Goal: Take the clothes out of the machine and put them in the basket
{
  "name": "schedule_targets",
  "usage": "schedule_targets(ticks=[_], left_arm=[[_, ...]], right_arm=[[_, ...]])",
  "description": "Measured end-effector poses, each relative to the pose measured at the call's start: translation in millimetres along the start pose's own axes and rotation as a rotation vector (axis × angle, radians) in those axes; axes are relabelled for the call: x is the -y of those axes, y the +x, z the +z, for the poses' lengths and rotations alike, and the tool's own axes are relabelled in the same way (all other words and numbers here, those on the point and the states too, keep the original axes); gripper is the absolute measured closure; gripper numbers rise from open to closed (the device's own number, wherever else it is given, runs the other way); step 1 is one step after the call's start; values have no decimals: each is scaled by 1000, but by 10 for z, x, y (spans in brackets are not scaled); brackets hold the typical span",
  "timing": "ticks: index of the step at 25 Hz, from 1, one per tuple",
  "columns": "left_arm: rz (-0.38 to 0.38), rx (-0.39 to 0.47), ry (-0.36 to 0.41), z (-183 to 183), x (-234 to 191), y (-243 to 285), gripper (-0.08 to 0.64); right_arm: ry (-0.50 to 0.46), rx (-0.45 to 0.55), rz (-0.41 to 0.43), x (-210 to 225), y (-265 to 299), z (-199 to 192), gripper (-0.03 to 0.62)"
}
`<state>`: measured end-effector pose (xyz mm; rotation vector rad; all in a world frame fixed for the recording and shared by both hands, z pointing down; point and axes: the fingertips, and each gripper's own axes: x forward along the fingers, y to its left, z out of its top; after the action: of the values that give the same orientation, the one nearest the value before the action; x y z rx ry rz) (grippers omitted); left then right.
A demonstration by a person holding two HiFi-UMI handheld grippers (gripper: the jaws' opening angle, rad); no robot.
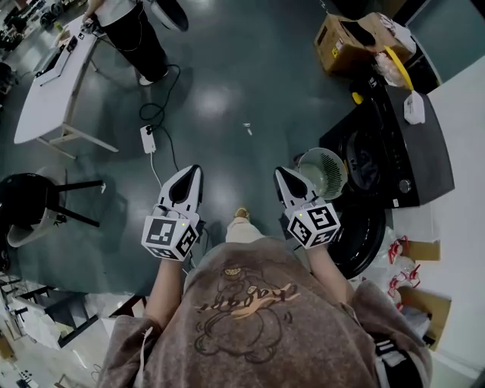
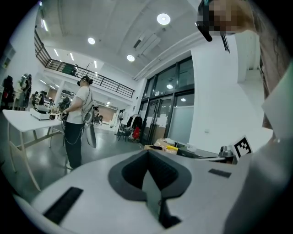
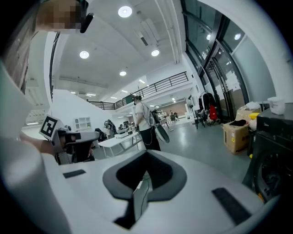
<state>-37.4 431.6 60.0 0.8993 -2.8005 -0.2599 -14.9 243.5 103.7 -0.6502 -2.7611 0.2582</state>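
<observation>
Round ceiling lamps (image 3: 124,11) at 12 o'clock give bright, even light. The floor (image 1: 212,102) shows soft glare. Both gripper views curve and darken at the edges.

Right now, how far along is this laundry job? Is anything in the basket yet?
Nothing looks done yet: the basket beside the washing machine seems empty. The machine's door stands open. In hand, nothing: the left gripper and right gripper are both shut and empty, held over the floor. Left: the whole unloading; the drum is too dark to show clothes.
</observation>
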Motion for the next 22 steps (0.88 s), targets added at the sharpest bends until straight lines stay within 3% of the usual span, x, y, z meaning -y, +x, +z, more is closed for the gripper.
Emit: schedule_targets(ticks=[6, 12, 17, 22], left_arm=[[19, 9, 8, 153, -160, 671, 554], [-16, -13, 29, 238, -259, 1039, 554], [-101, -44, 33, 230, -272, 1407, 554], [-247, -74, 42, 293, -162, 1874, 554]], right_arm=[[-10, -2, 46, 410, 514, 233, 595], [-2, 7, 31, 583, 799, 412, 595], [25, 21, -37, 756, 889, 471, 595], [61, 47, -177, 1072, 853, 535, 595]])
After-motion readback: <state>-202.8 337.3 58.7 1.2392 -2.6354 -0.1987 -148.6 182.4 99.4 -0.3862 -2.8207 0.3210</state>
